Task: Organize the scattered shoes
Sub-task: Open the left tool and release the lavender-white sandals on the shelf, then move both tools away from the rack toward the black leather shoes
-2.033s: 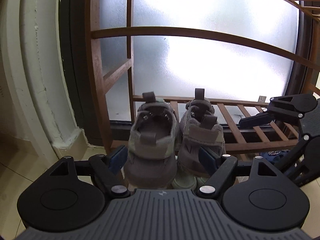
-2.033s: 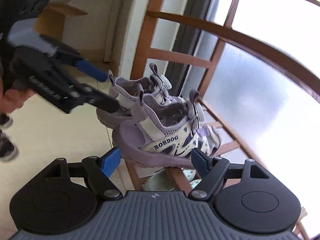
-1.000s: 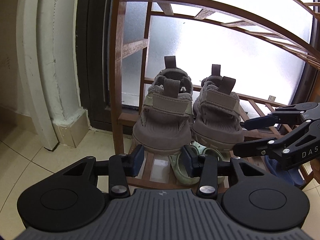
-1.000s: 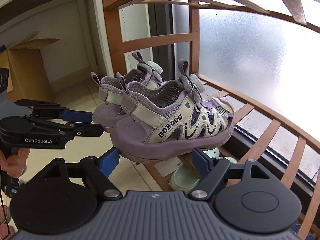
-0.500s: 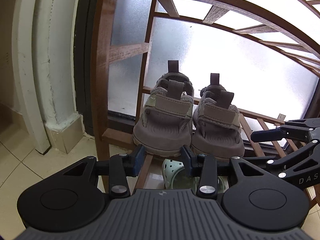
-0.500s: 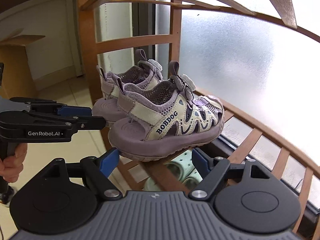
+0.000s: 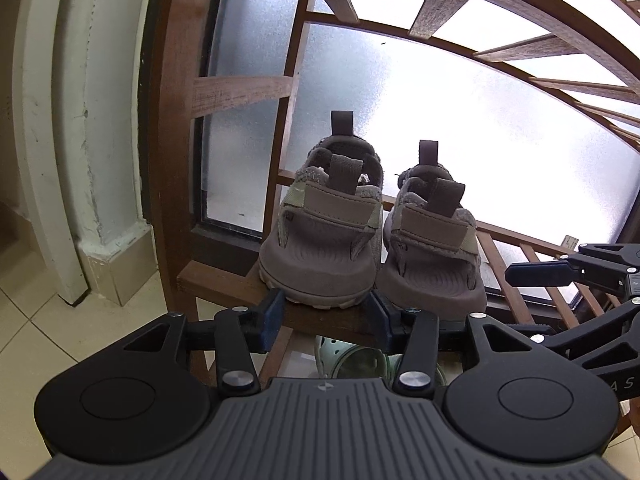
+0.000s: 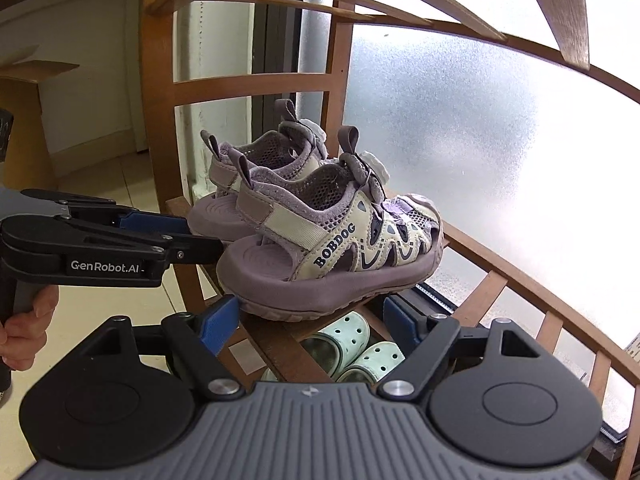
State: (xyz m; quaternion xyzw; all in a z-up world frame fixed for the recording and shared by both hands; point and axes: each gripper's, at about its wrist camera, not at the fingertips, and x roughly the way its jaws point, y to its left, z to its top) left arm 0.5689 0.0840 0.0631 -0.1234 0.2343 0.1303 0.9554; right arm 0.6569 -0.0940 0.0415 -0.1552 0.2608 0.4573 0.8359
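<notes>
Through your left wrist camera, the pair of purple sandals sits heels toward you on the slatted wooden shoe rack (image 7: 240, 284), at about 12 o'clock from the lens. The left sandal (image 7: 320, 248) rests at the rack's front edge and the right sandal (image 7: 432, 264) stands just beside it, at its 3 o'clock, the two soles touching or nearly so. Your left gripper (image 7: 326, 312) is spread, its blue pads flanking the left sandal's heel just below the sole; neither pad pinches it. At 3 o'clock your right gripper (image 7: 560, 272) reaches in from the frame edge, near the right sandal but apart from it. Below the shelf, at 6 o'clock from the sandals, a mint green clog (image 7: 352, 360) shows between the fingers.

Through your right wrist camera, you see the same pair side-on, toes pointing toward 2 o'clock. The right sandal (image 8: 332, 248), lettered BOBDOG, is nearer; the left sandal (image 8: 248, 184) sits behind it. Your right gripper (image 8: 312, 316) is spread wide, pads level with the shelf edge below the nearer sole, holding nothing. Your left gripper (image 8: 192, 236) comes in from 9 o'clock with its tips at the sandals' heels, a hand (image 8: 24, 320) on its handle. Mint clogs (image 8: 352, 344) lie on the lower shelf at 6 o'clock.
</notes>
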